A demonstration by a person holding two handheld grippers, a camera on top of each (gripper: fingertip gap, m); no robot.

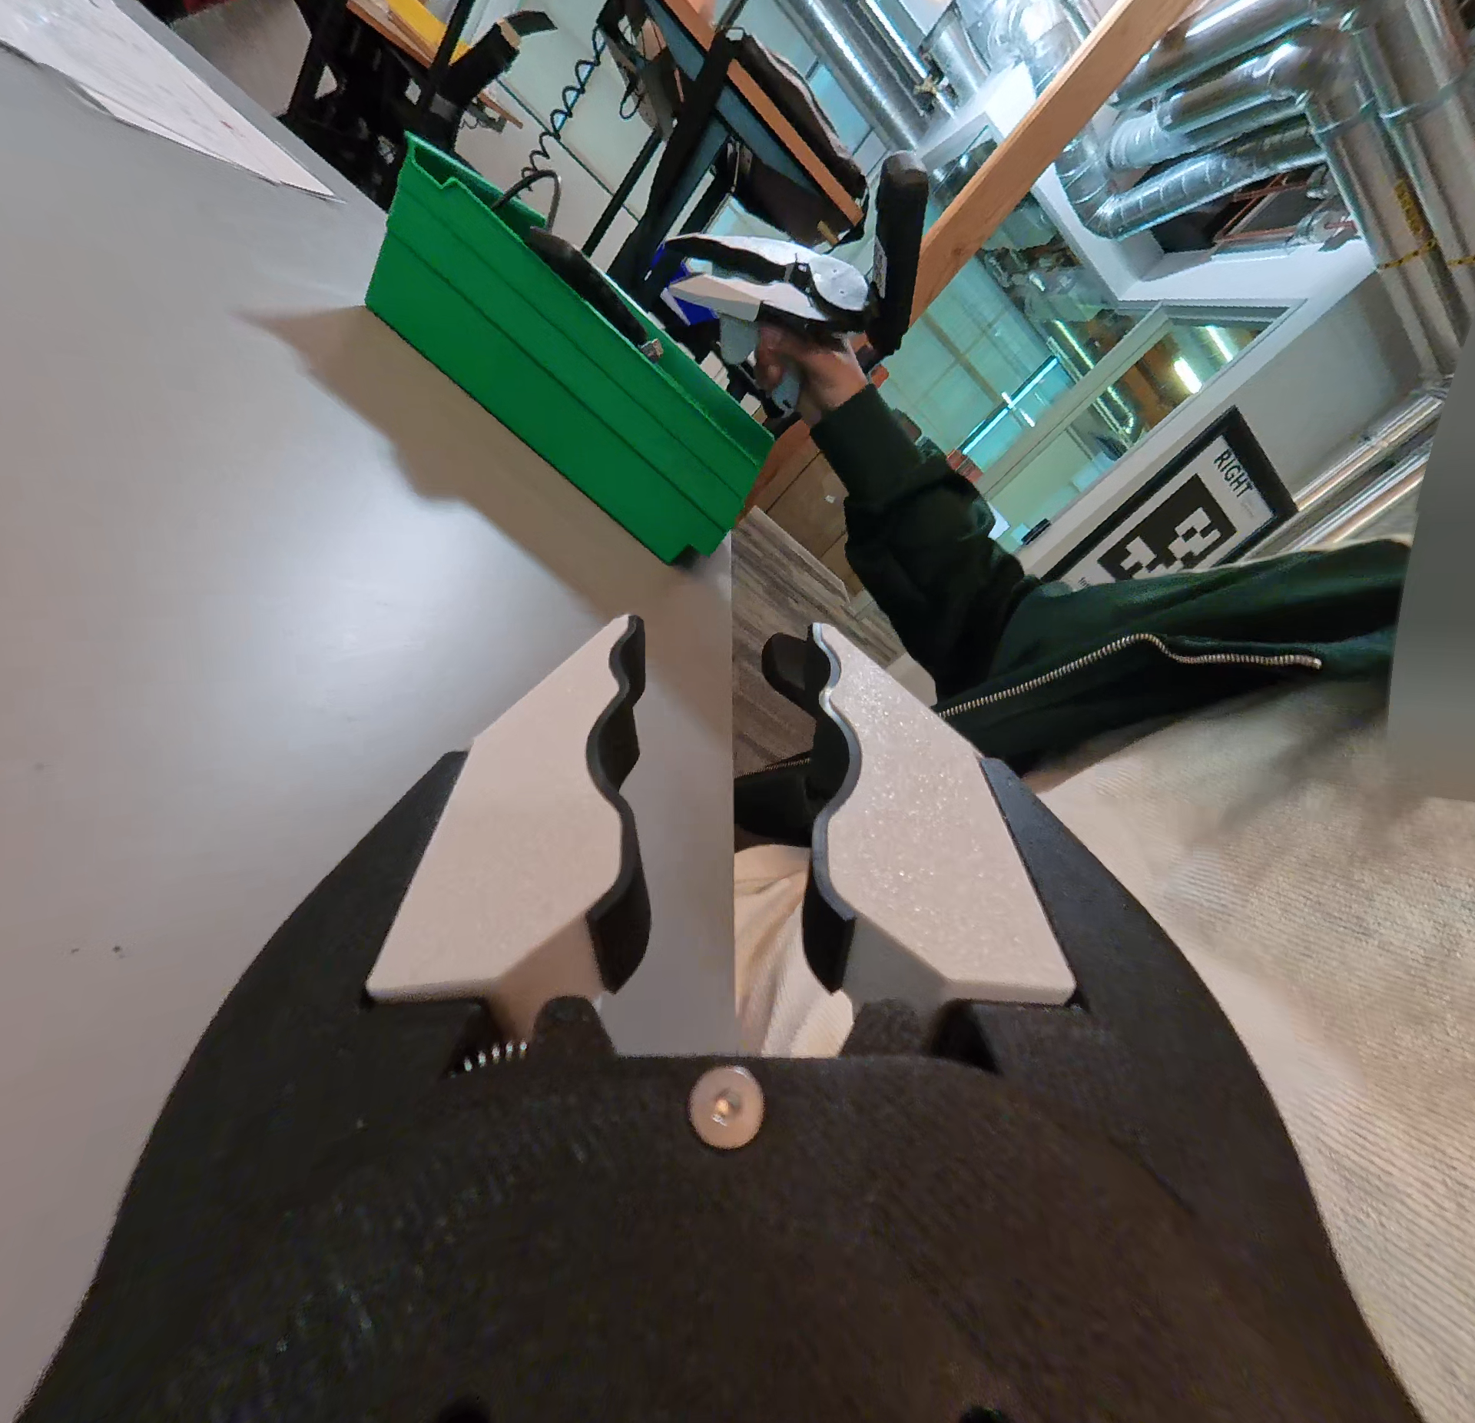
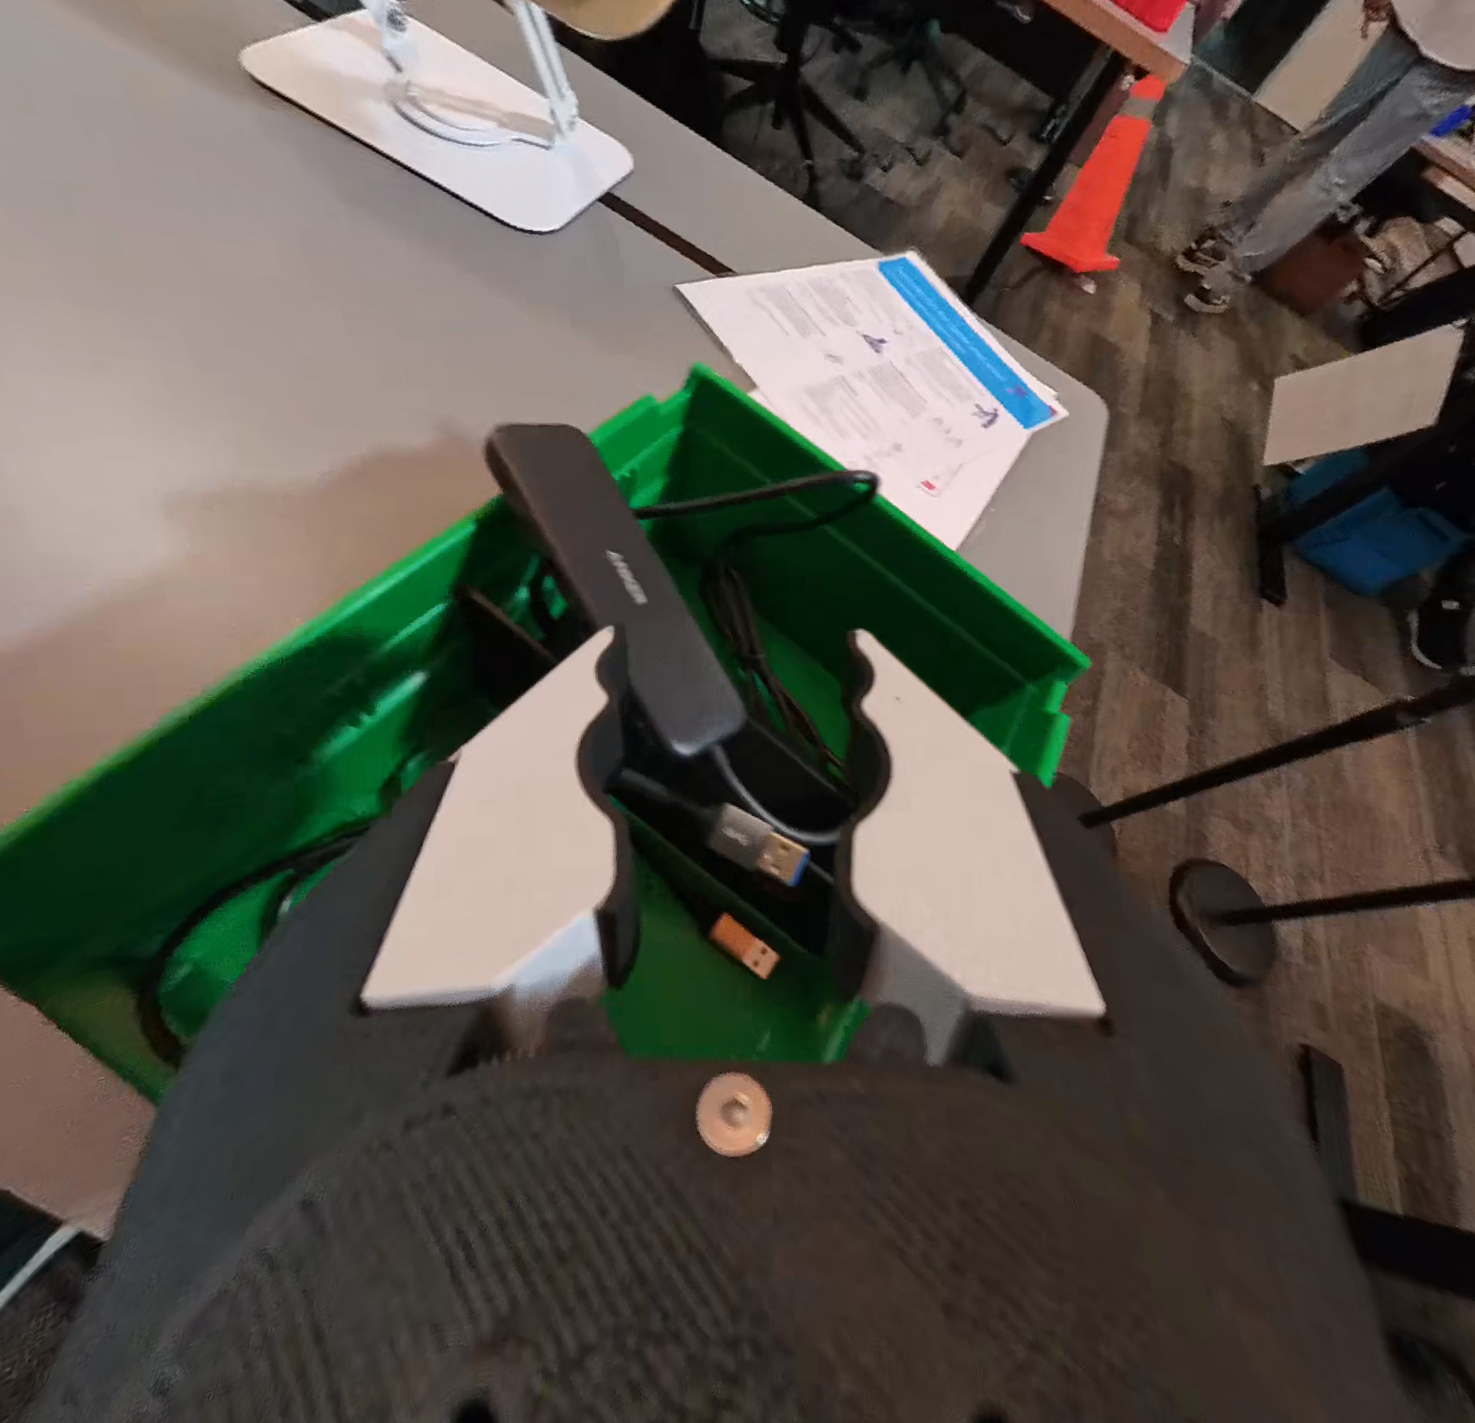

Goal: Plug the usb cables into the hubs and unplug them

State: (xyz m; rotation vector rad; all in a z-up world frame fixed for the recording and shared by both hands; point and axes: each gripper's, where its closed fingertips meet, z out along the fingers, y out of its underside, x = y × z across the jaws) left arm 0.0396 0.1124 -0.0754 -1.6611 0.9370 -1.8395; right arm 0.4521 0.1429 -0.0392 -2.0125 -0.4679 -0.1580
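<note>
Two grippers are in play, and only one is over the work. Nearest in the right wrist view, the right gripper (image 2: 730,650) is held above the green plastic bin (image 2: 998,610), its grey fingers spread wide and clamped on nothing. Between those fingers a slim dark grey USB hub (image 2: 614,570) is seen, propped at a slant with its far end raised above the bin's rim and its near end low, just above the bin's contents. Whether the left finger's pad touches the hub's side cannot be told. Below the hub's near end, inside the bin, a silver USB plug with a blue insert (image 2: 758,846) lies on a black box-shaped piece, and an orange-sleeved USB plug (image 2: 746,946) rests on the bin's floor just nearer. Black cables (image 2: 742,618) are coiled deeper in the bin. Beyond the bin, a printed white paper sheet (image 2: 870,379) lies on the grey table (image 2: 239,347), and farther off a white stand base (image 2: 431,115) is seen.

The left gripper (image 1: 730,658) is held at the table's edge, well apart from the bin, jaws parted and empty.

The step in hand is judged to be the first pick-up: nothing is plugged yet. The hub should next be closed upon squarely across its narrow sides, lifted clear of the cables, and steadied so that a plug can be brought in by the other gripper.
</note>
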